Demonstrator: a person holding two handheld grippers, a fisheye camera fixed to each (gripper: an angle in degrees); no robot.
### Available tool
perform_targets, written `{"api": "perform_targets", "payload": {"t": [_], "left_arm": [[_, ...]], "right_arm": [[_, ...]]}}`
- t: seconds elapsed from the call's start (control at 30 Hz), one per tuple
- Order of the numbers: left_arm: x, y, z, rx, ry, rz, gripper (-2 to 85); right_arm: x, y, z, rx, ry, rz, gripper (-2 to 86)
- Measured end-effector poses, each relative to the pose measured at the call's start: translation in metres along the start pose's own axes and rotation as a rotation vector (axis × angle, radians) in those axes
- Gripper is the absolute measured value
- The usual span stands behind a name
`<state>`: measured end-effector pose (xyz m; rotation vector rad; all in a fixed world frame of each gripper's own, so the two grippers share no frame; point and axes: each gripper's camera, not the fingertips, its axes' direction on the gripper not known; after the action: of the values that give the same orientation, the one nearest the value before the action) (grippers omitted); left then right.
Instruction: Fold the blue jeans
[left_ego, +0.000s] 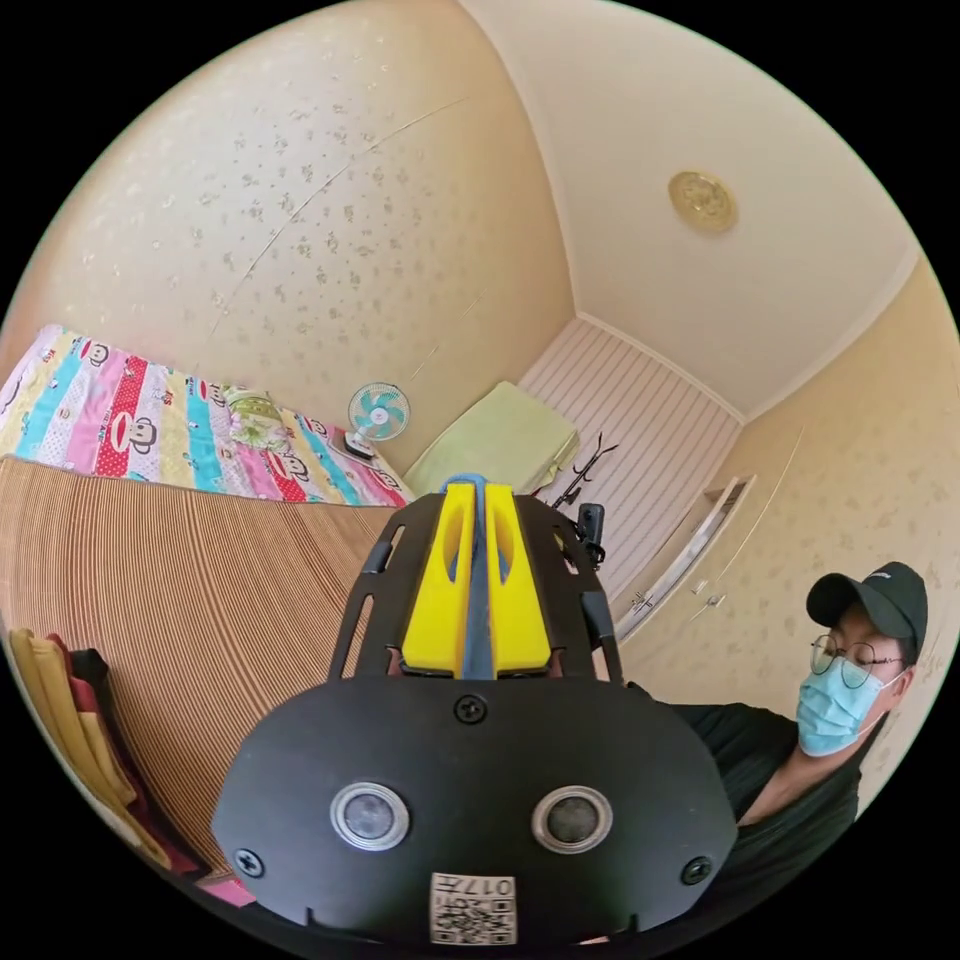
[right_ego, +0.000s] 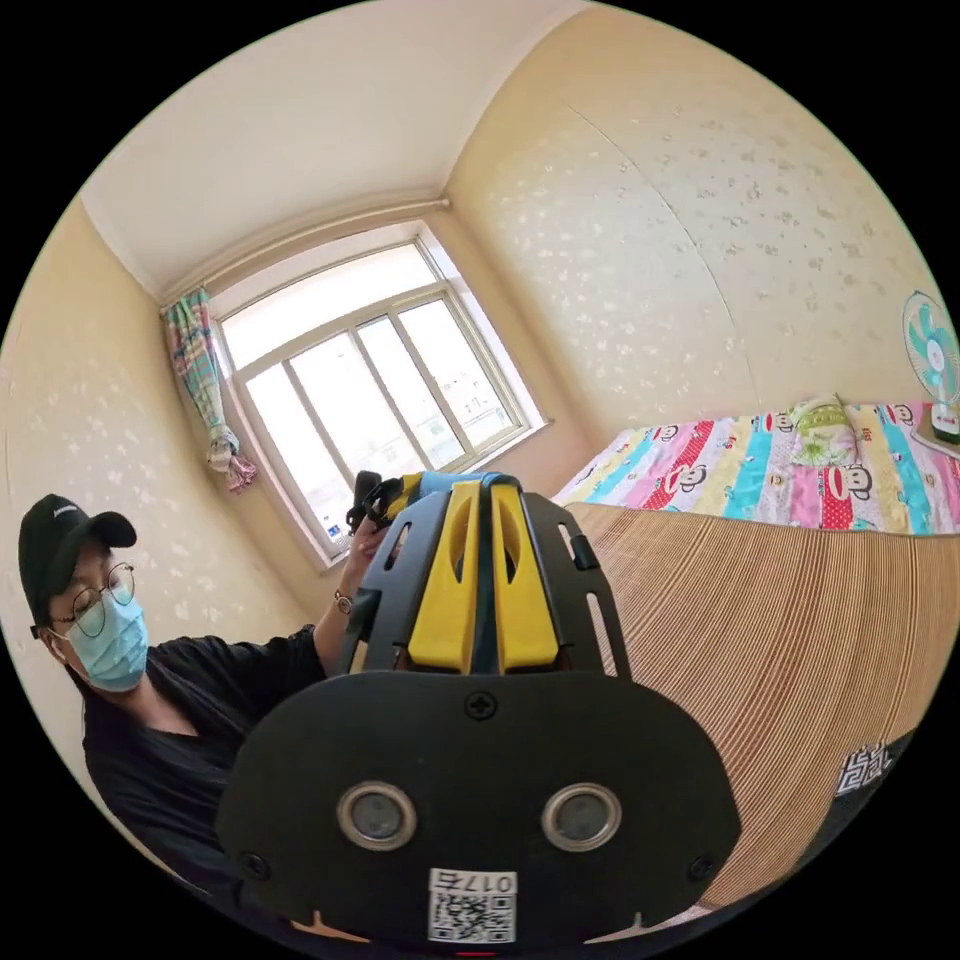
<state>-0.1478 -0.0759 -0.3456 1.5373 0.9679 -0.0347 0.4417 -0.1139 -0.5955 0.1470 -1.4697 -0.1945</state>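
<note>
Bed mat (left_ego: 200, 600); both grippers (left_ego: 478, 500) (right_ego: 485, 497) clamping jeans (left_ego: 478, 600).

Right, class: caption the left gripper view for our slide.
Left gripper shut on blue fabric, raised above the woven bed mat.

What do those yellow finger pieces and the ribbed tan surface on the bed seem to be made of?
The yellow fingers look like matte moulded plastic: uniform colour, smooth slotted shapes. The tan mat looks like woven bamboo or rattan, judging by its fine parallel ribs, though that is not certain. The blue cloth pinched between them looks like denim.
</note>
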Motion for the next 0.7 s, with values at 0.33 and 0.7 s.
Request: {"api": "perform_targets", "payload": {"t": [0.33,0.7], "left_arm": [[-0.106,0.169,0.077,-0.356,-0.191,-0.021,1.4],[-0.223,0.41,0.028,-0.275,-0.127,-0.666,16.5]], "right_arm": [[0.108,0.187,0.093,-0.289,0.216,0.087,2.7],[0.211,0.492,0.074,-0.189,-0.051,0.81,14.7]]}}
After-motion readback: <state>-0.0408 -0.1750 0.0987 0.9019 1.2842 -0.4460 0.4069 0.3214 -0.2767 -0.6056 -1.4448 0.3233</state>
